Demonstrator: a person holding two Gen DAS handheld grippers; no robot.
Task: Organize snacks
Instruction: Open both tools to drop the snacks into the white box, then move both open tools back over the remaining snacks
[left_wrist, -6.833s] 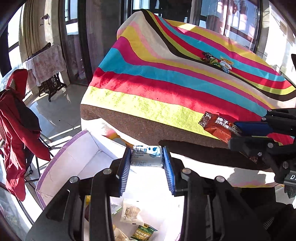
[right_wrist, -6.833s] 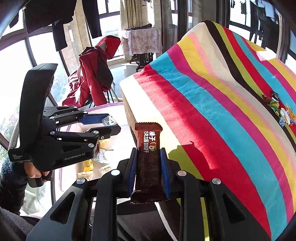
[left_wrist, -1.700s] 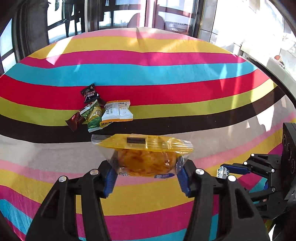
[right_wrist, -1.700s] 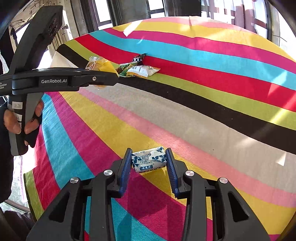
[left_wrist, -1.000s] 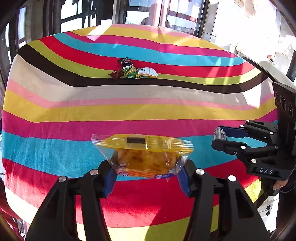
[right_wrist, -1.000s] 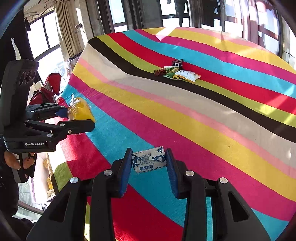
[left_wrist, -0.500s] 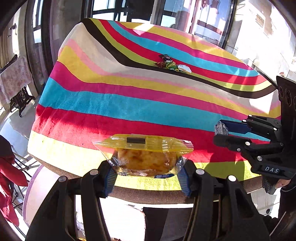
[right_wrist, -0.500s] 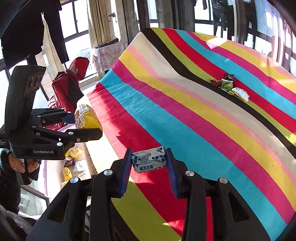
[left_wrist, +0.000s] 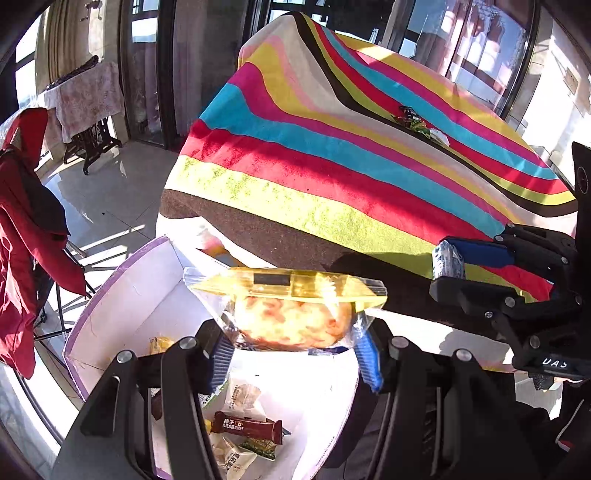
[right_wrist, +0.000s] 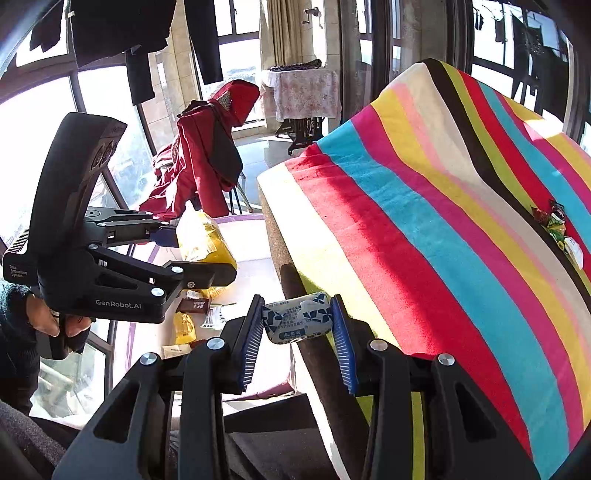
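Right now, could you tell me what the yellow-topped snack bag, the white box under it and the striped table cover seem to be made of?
Yellow-topped snack bag: thin clear plastic film, glossy; the pastry shows through, and it crinkles at the left gripper.
White box: probably cardboard, matte white inside, with a lilac edge and flat folded walls.
Striped table cover: woven or napped cloth, matte and fuzzy, draping over the table edge.

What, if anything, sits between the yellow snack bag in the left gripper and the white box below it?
Nothing visible does. The yellow snack bag, clamped in the left gripper, hangs above the open white box; only loose snacks, such as the brown bar, lie on its floor. The striped table edge stands off to the side.
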